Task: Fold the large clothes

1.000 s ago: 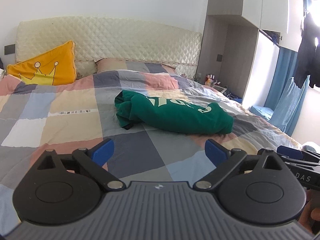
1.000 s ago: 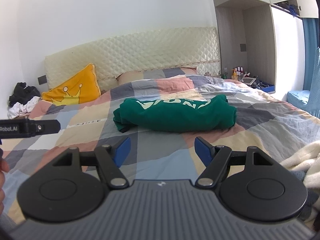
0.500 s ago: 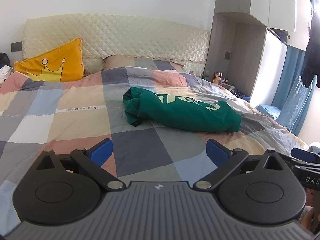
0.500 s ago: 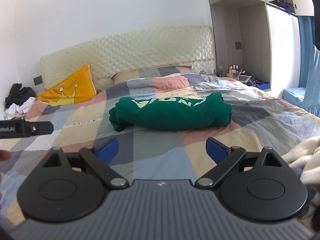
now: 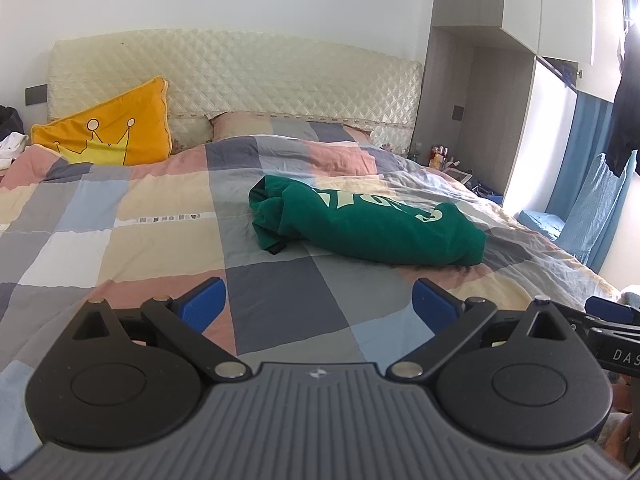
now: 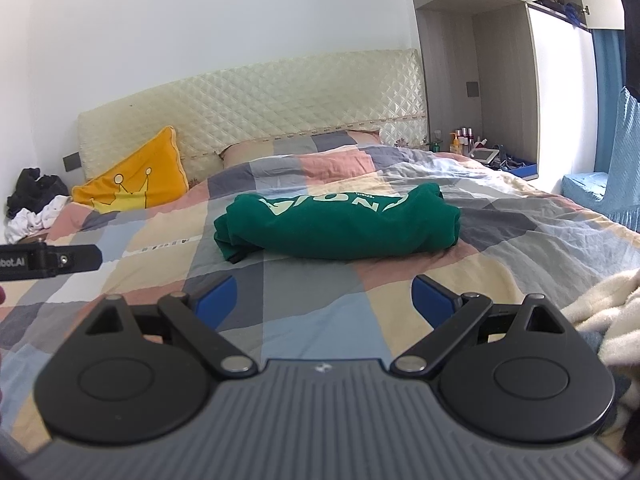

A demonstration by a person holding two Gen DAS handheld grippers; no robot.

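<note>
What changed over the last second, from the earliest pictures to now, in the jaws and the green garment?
The right gripper spread its jaws wider, with nothing between them; it took hold of nothing. The left gripper kept its jaws wide open and empty. The green sweatshirt stayed as it was, folded on the checked quilt, apart from both grippers. The yellow crown pillow did not move.

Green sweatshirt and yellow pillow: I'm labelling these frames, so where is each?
Green sweatshirt [image 6: 340, 232]: right wrist view, middle of the folded front.
Yellow pillow [image 5: 108, 132]: left wrist view, on the crown print.
</note>
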